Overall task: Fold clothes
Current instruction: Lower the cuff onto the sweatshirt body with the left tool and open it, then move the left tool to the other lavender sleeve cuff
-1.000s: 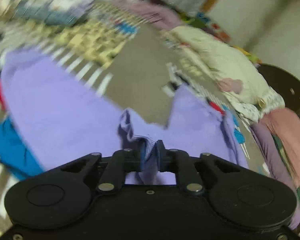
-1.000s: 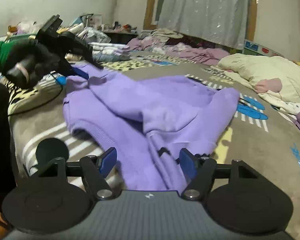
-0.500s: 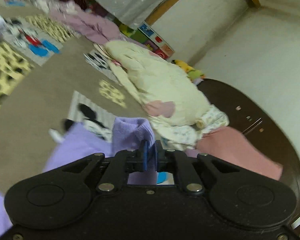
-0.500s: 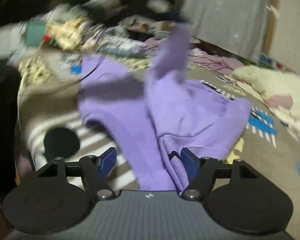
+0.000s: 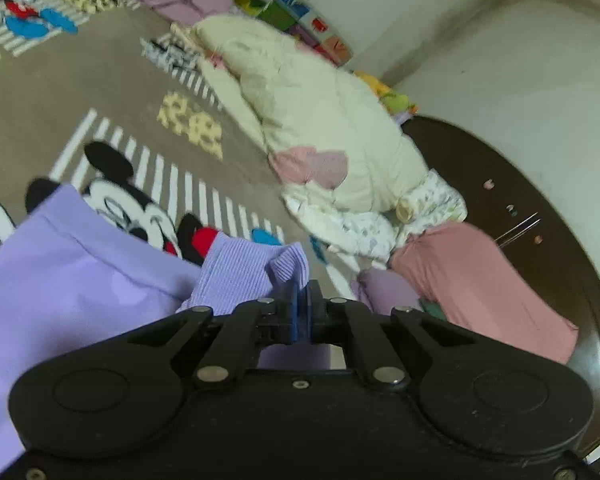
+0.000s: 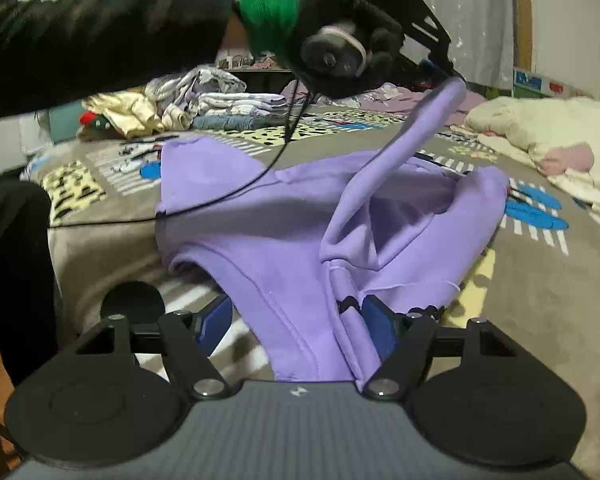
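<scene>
A lilac sweatshirt (image 6: 268, 216) lies spread on the patterned bed cover (image 6: 540, 304). In the left wrist view my left gripper (image 5: 300, 300) is shut on the ribbed cuff (image 5: 244, 272) of one sleeve. The right wrist view shows that sleeve (image 6: 404, 140) pulled up and taut, from the garment's middle to the left gripper (image 6: 444, 68) held high at the back by a black-gloved hand (image 6: 340, 48). My right gripper (image 6: 296, 316) stands open low at the near edge, with the sweatshirt's hem lying between its blue pads (image 6: 376, 320).
A cream quilt (image 5: 308, 100) and pink and lilac clothes (image 5: 472, 280) are heaped on the right by a dark curved headboard (image 5: 540, 208). Folded laundry (image 6: 220, 108) is stacked at the back left. A black cable (image 6: 228, 196) trails across the sweatshirt.
My left gripper has lifted the sleeve cuff off the bed and carried it up and across to the right. The right gripper has stayed open at the hem.
</scene>
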A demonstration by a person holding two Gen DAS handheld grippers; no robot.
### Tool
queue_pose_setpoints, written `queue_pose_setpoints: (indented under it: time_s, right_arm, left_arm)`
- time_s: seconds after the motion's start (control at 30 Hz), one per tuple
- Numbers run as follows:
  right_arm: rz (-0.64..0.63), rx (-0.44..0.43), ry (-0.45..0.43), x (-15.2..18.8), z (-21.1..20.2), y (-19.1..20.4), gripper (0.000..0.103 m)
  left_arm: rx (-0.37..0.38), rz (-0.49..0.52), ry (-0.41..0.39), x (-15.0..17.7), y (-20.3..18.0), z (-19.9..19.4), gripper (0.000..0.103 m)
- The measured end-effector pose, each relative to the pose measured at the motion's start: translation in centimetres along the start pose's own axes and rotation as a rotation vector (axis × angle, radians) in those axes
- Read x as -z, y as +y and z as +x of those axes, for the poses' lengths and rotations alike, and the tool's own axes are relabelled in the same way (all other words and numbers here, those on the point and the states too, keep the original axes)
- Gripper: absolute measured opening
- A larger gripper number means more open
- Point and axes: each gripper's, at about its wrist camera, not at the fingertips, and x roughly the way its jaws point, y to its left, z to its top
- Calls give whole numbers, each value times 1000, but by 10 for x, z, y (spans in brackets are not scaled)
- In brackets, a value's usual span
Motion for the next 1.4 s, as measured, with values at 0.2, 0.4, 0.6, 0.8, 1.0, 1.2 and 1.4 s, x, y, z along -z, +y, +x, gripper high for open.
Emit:
queue_pose_setpoints:
  time_s: [0.2,0.4,0.6,0.8,1.0,1.2,1.4]
  right_arm:
    - [39,-32,1,1,1,-4,73]
    - [38,-47,5,1,2,-6,73]
    - [111,-85,-5,-1,2,-15,79]
    - [129,-106,-1,-2,3,-15,84]
    - [126,-62,-6,-3,-12,-16,82]
    - [147,51,-127,-2,-49,-19,71]
    - [-52,166,-250,-32,-11,0,68]
  left_arm:
    - [-27,-13,31,3,5,38,1]
    - [-77,-7,65,8,10,76,1]
    - [-118,14,88,19,13,101,1]
    - [-177,110,171,24,11,120,5]
    - [-74,211,151,3,0,81,57]
    - [22,446,165,13,-3,24,57]
    - [-19,702,287,65,-22,51,54]
